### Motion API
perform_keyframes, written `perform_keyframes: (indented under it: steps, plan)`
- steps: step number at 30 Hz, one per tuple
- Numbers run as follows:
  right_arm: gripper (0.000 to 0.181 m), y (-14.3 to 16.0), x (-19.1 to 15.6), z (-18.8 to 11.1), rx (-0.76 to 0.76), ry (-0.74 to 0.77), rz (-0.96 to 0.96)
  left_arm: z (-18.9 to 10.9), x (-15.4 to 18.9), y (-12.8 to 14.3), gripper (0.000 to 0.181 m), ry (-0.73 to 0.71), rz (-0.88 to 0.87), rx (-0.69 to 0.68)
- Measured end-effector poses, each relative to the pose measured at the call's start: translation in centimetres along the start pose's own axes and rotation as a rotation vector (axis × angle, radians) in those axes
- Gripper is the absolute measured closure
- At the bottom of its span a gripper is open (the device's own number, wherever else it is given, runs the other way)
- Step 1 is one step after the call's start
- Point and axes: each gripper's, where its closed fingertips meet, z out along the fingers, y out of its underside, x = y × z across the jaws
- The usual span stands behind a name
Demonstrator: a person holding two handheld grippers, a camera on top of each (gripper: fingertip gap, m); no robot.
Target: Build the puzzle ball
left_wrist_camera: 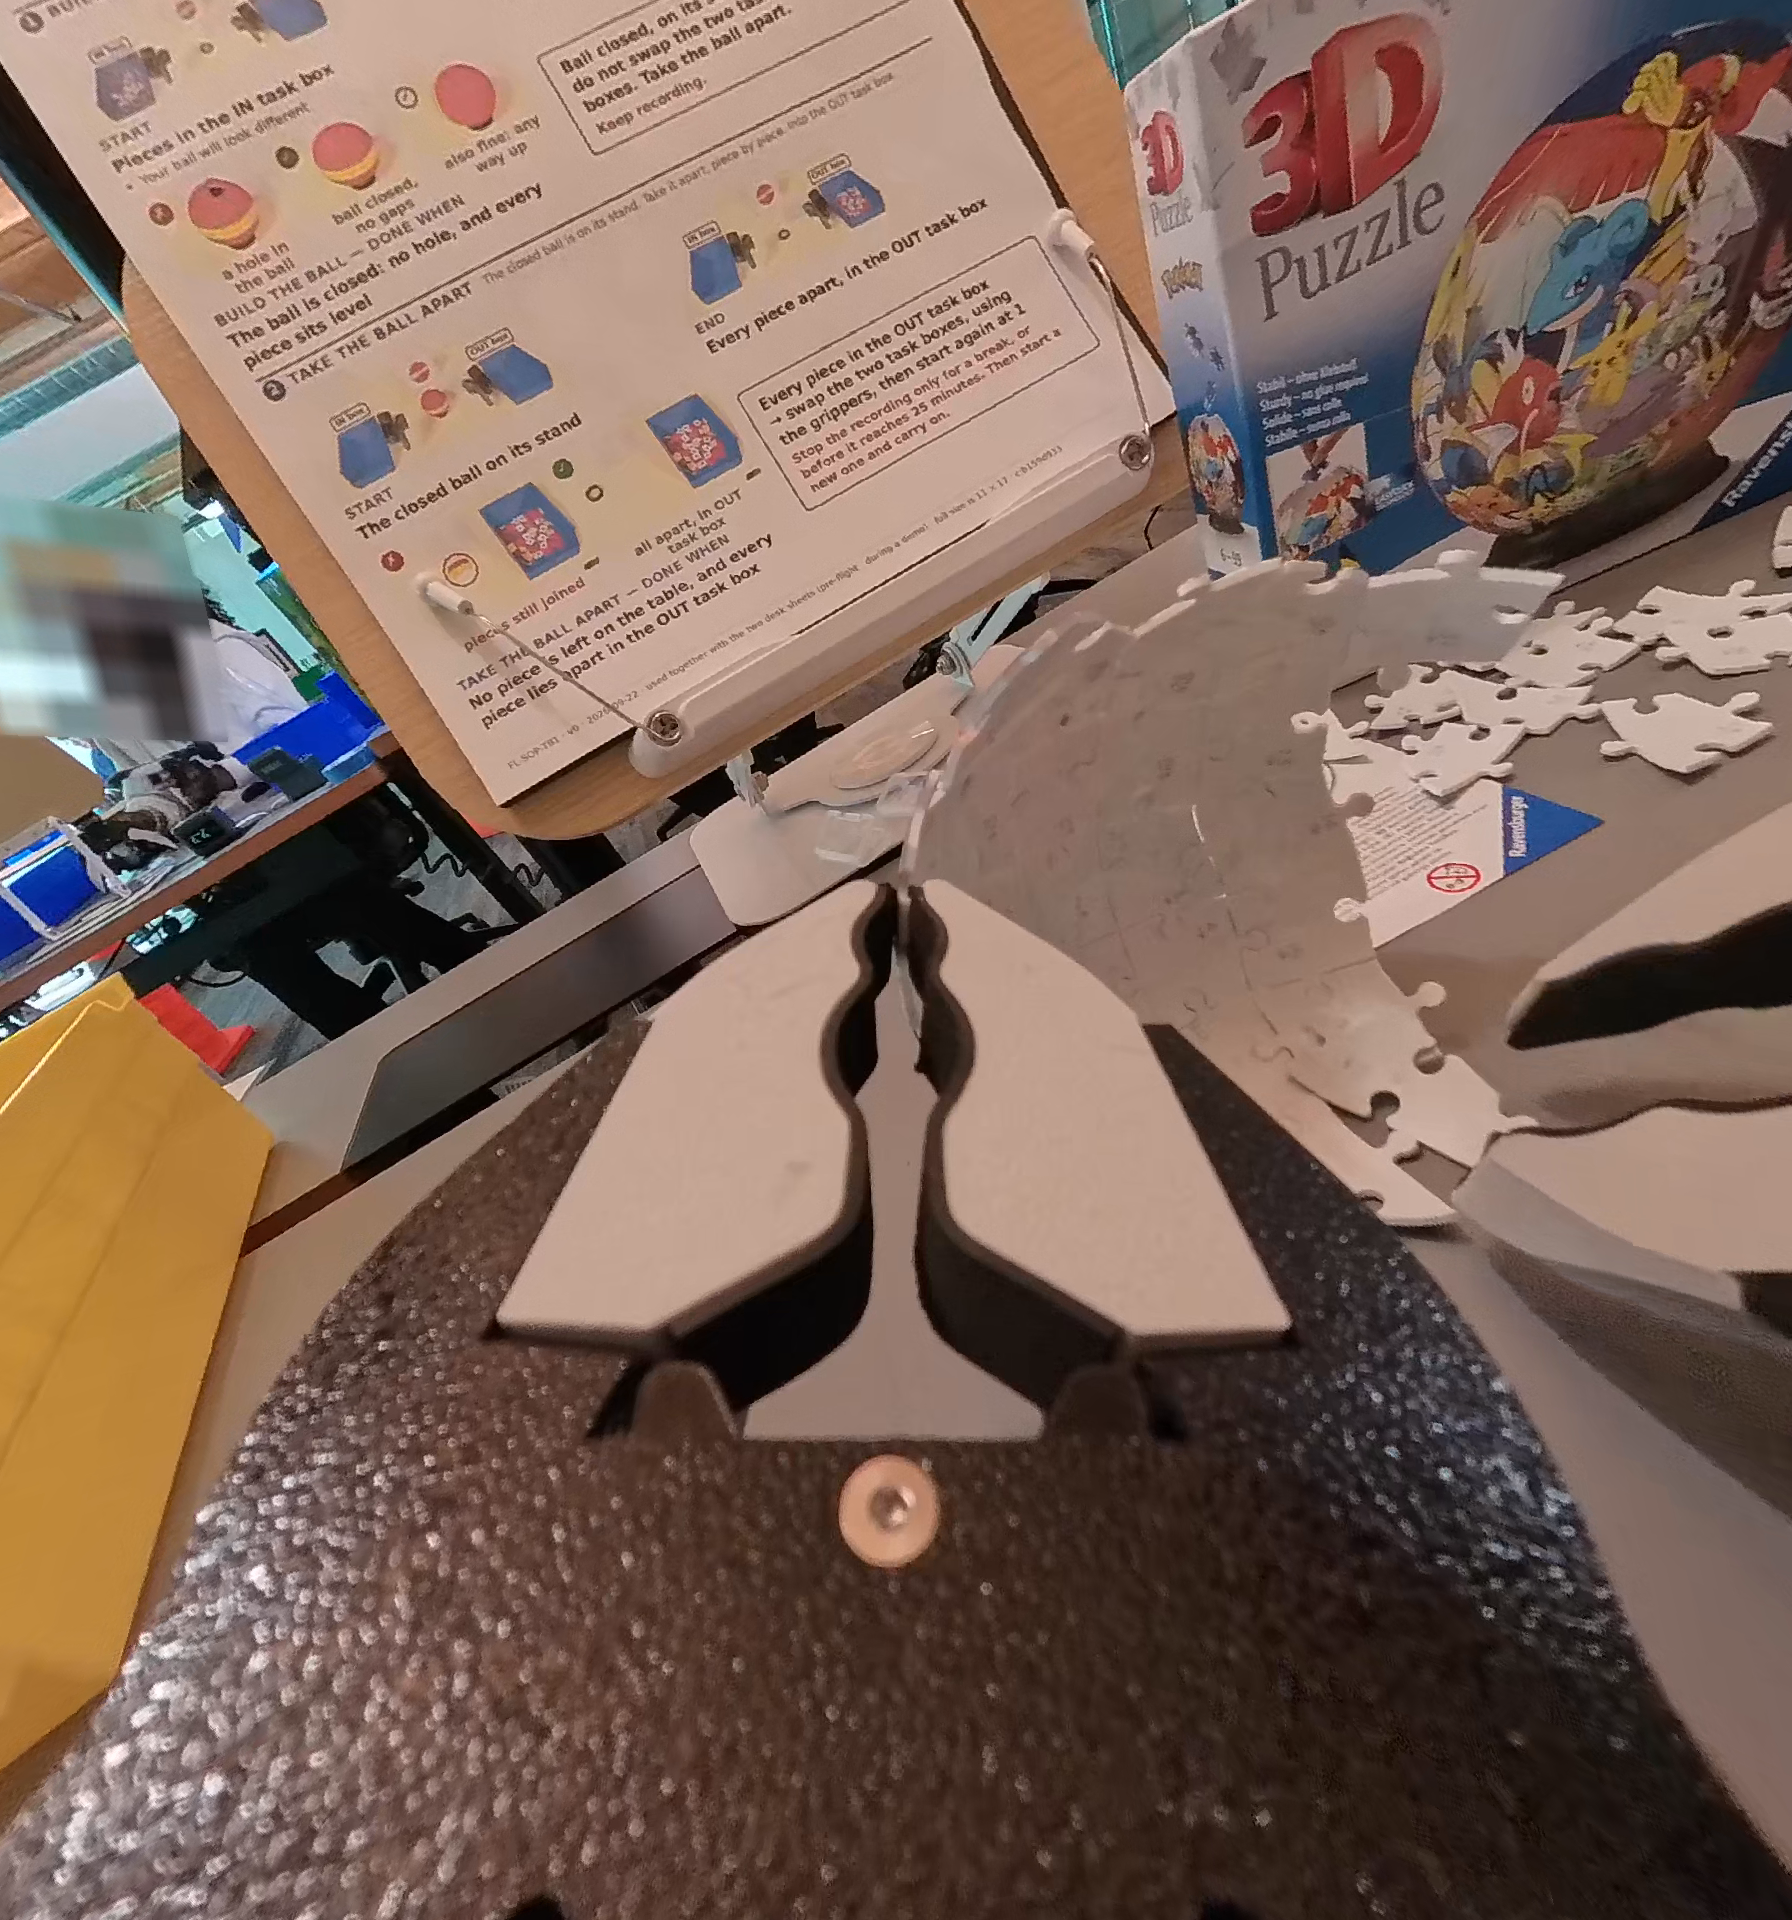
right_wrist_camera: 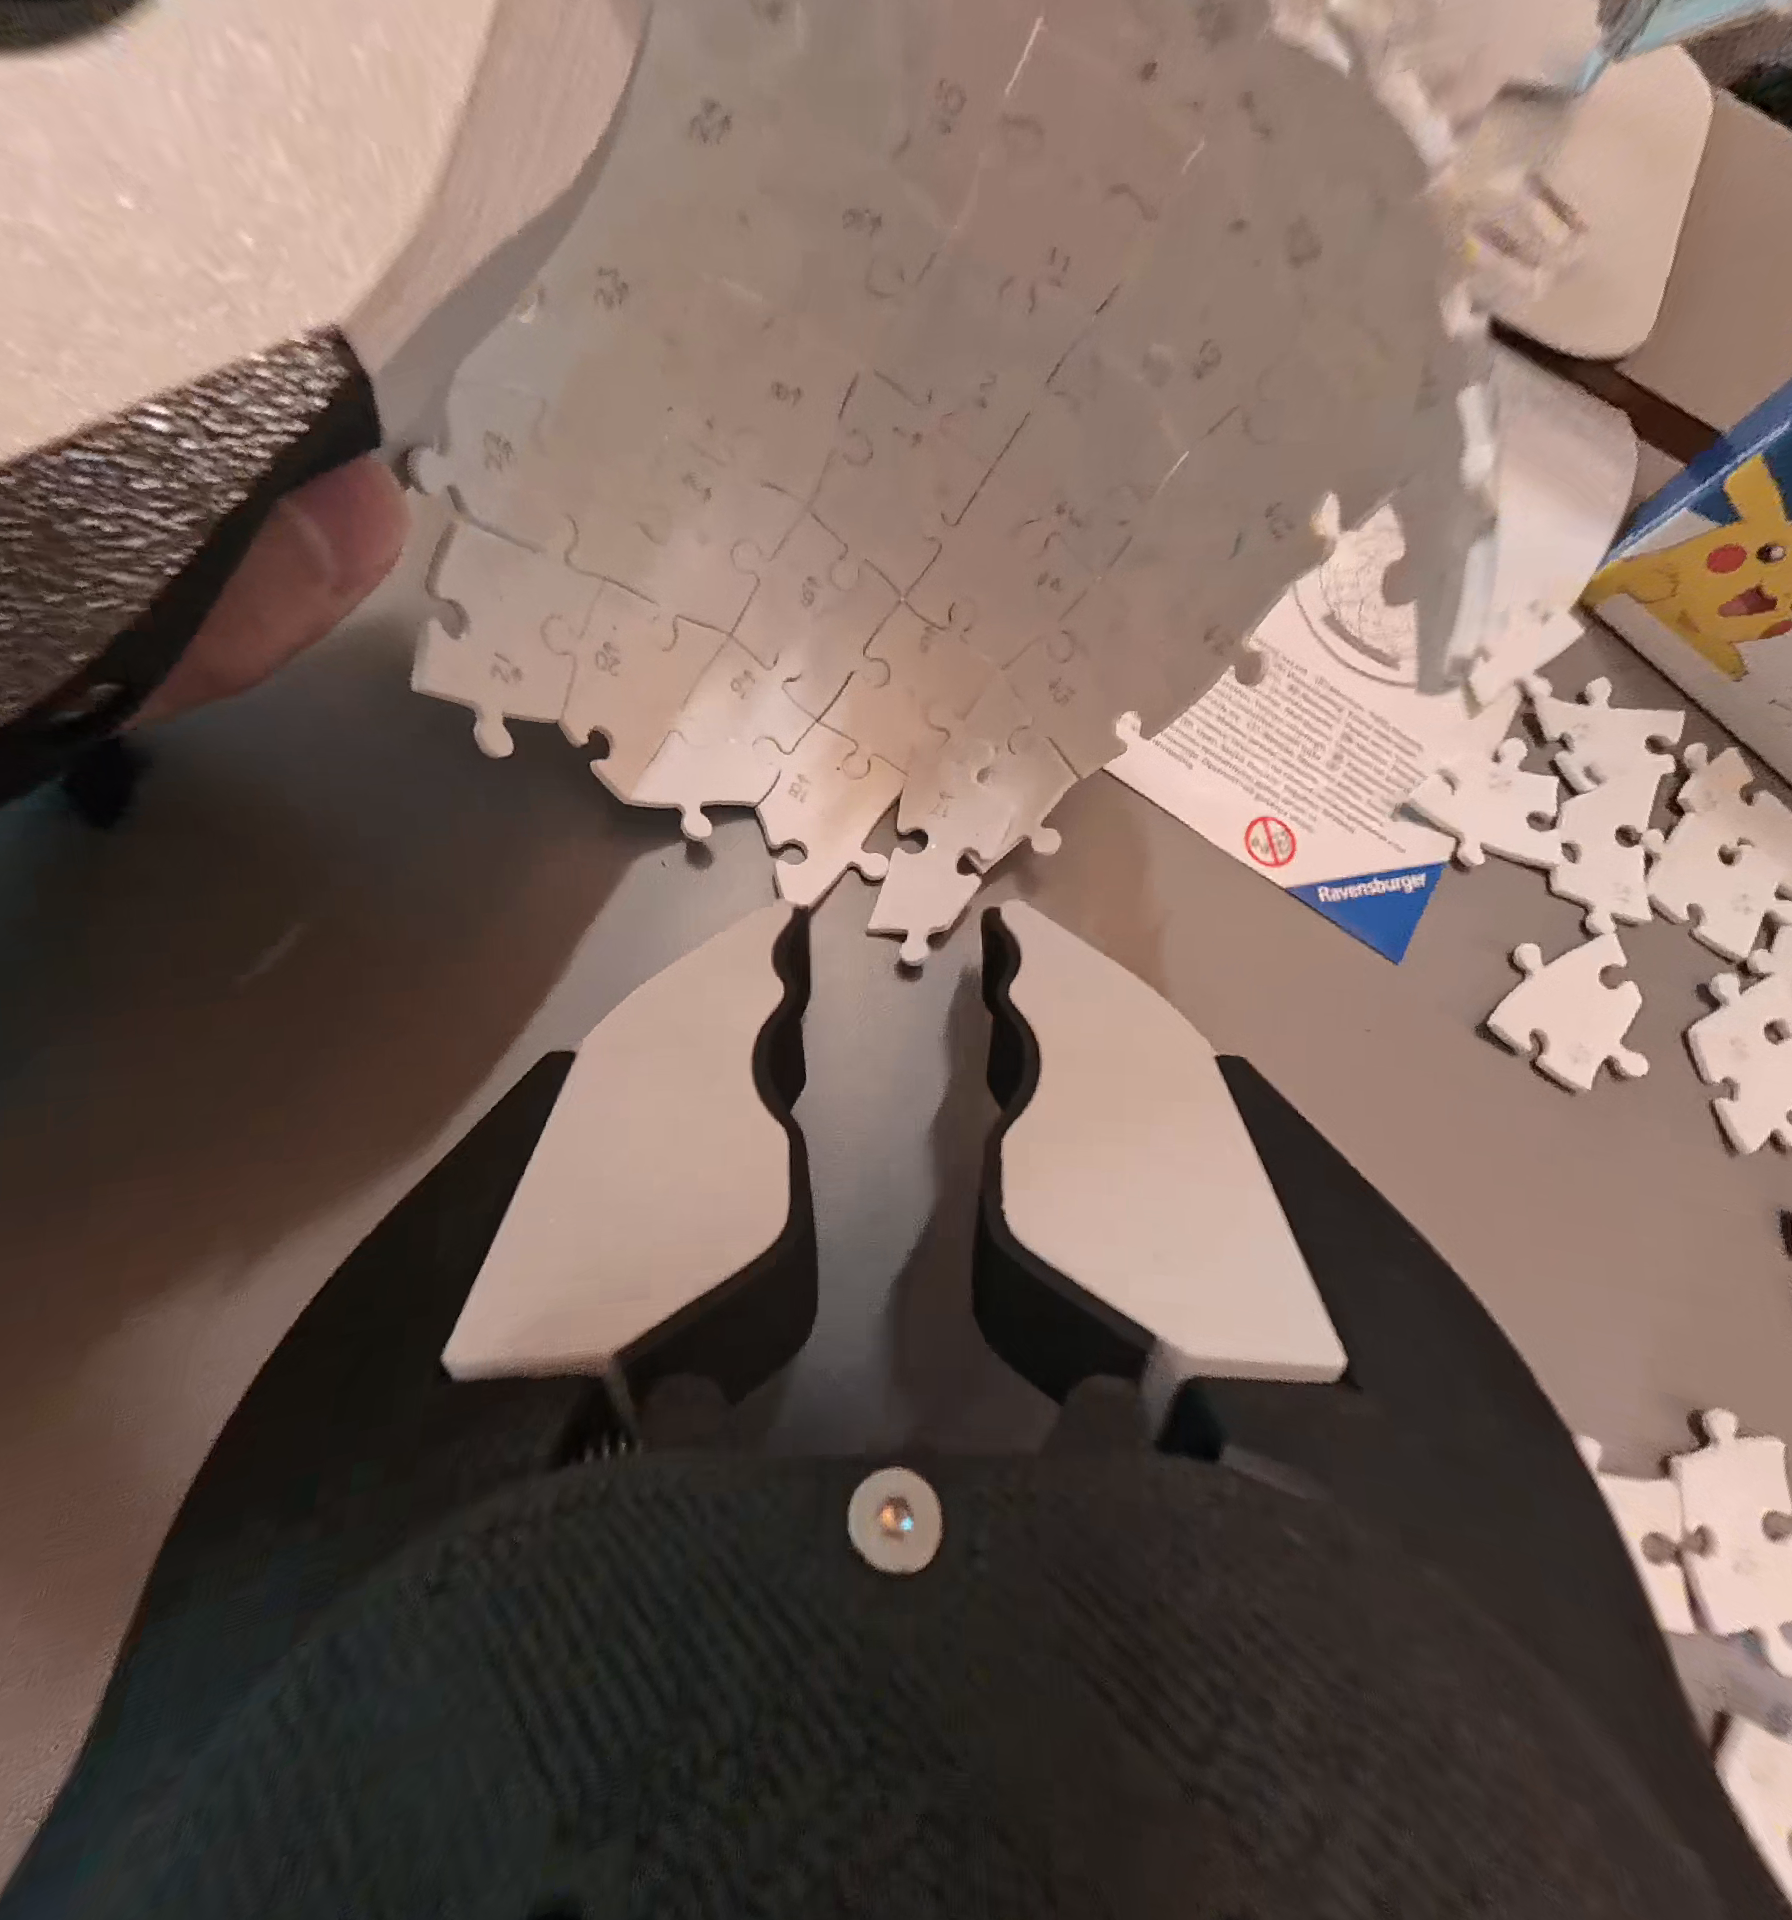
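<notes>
A partly built puzzle ball [left_wrist_camera: 1131,810], a curved white shell of joined pieces, shows its blank numbered inside in the right wrist view [right_wrist_camera: 871,416]. My left gripper [left_wrist_camera: 907,935] is shut on the shell's left edge and holds it tilted above the grey table. One of its fingers [right_wrist_camera: 144,156] shows at the top left of the right wrist view. My right gripper [right_wrist_camera: 887,920] is open and empty, its tips just under the shell's lower edge, where one piece [right_wrist_camera: 923,883] hangs down. It also shows at the right of the left wrist view [left_wrist_camera: 1494,1122].
Several loose white pieces [left_wrist_camera: 1557,707] lie on the table [right_wrist_camera: 1287,1091] to the right [right_wrist_camera: 1650,862]. The puzzle box [left_wrist_camera: 1494,260] stands behind them. A paper leaflet [right_wrist_camera: 1287,790] lies under the shell. An instruction sheet on a stand [left_wrist_camera: 559,364] is at the back, a yellow sheet [left_wrist_camera: 61,1247] at the left. My hands' fingertips stand some 12 cm from each other.
</notes>
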Motion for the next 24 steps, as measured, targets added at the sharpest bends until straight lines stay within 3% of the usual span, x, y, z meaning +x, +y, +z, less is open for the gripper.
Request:
perform_keyframes:
  steps: [3, 6, 13, 24]
  plan:
    - [0.148, -0.6, -0.6, -0.3, 0.042, -0.057, -0.128, 0.0, -0.1, 0.0, 0.179, -0.002, -0.002, 0.0]
    - [0.143, 0.6, -0.1, 0.0, -0.015, -0.043, -0.246, 0.0, 0.0, 0.0, 0.179, -0.002, -0.001, 0.002]
    - [0.15, 0.4, 0.8, 0.5, 0.029, -0.121, 0.168, -0.1, -0.4, -0.1, 0.179, -0.024, -0.006, 0.011]
    - [0.172, 0.7, 1.3, 1.1, -0.015, -0.09, 0.235, 0.0, -0.2, -0.1, 0.179, -0.026, -0.003, 0.012]
